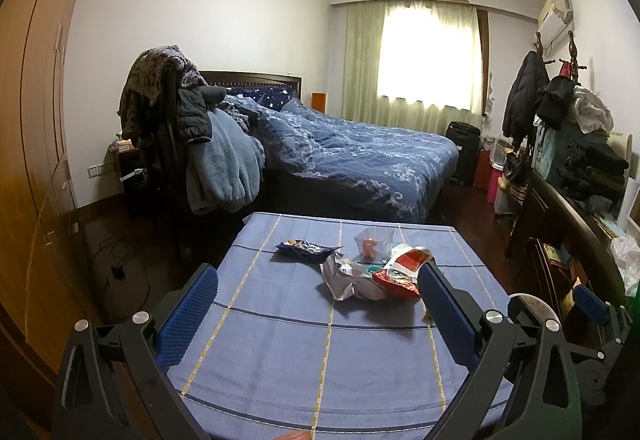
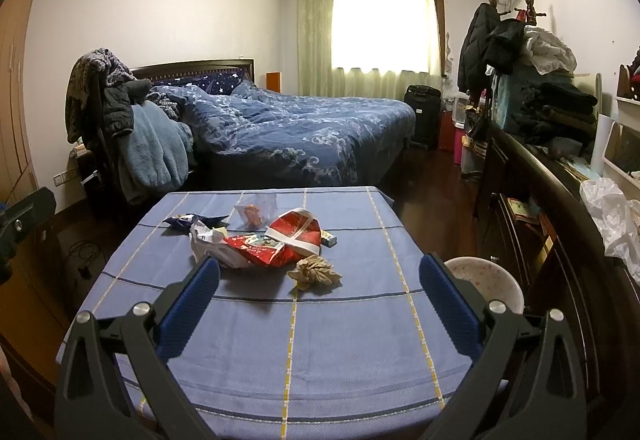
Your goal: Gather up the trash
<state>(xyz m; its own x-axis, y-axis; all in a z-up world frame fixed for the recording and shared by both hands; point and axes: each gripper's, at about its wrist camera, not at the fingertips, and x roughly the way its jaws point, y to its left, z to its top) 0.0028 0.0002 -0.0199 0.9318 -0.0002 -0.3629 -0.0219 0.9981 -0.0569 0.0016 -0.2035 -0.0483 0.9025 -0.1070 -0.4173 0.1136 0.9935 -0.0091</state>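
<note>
Trash lies in a heap on the blue checked tablecloth [image 1: 280,352] [image 2: 340,352]: a red snack bag [image 1: 400,272] [image 2: 296,236], a crumpled silver wrapper [image 1: 346,276] [image 2: 208,240], a dark blue wrapper [image 1: 306,250] [image 2: 188,220], a clear plastic cup [image 1: 372,242] [image 2: 256,209] with an orange thing inside, and a crumpled brown paper ball [image 2: 316,272]. My left gripper [image 1: 320,292] is open, empty, short of the heap. My right gripper [image 2: 320,284] is open too, with the paper ball just beyond its fingertips.
A white bowl-shaped bin [image 2: 486,284] [image 1: 532,306] stands off the table's right edge. A dark cabinet [image 2: 560,240] piled with clothes runs along the right wall. A chair draped with clothes [image 1: 188,143] and a bed [image 1: 360,159] stand beyond the table. A wardrobe [image 1: 32,159] fills the left.
</note>
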